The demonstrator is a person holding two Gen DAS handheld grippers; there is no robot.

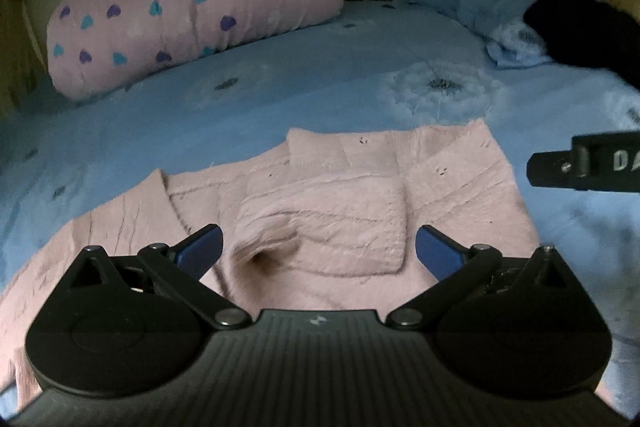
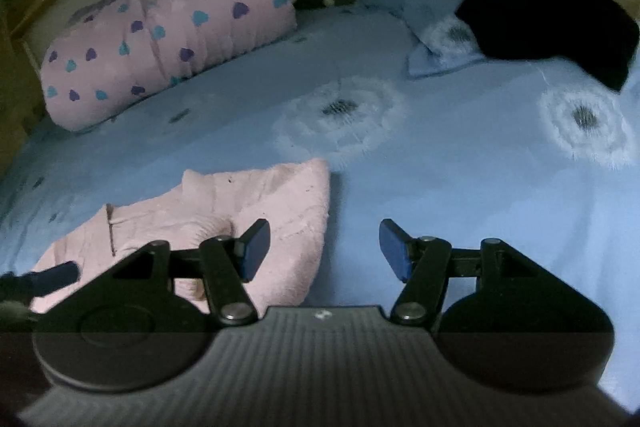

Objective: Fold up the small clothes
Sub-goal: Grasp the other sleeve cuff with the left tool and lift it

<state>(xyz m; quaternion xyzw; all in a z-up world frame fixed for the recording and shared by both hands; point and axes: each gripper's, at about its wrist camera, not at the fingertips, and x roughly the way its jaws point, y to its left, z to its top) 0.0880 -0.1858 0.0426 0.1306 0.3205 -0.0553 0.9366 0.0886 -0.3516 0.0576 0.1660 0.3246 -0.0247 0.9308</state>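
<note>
Left wrist view: the left gripper point(image 1: 318, 247) hovers with fingers apart, empty, over a fuzzy pink knitted sweater point(image 1: 320, 187) lying partly folded on the blue dandelion-print bed point(image 1: 280, 99). Right wrist view: the right gripper point(image 2: 324, 251) has fingers apart, empty, above the bed beside the sweater point(image 2: 280, 211).

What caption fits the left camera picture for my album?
Open left gripper hovers over a pink sweater on the blue bedspread.

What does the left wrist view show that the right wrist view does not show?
Only the left wrist view shows the pink sweater across its whole width and the left gripper open above it. Only the right wrist view shows a second dandelion print and the right gripper open over the blue sheet. Both show the heart-patterned quilt and a black garment.
</note>
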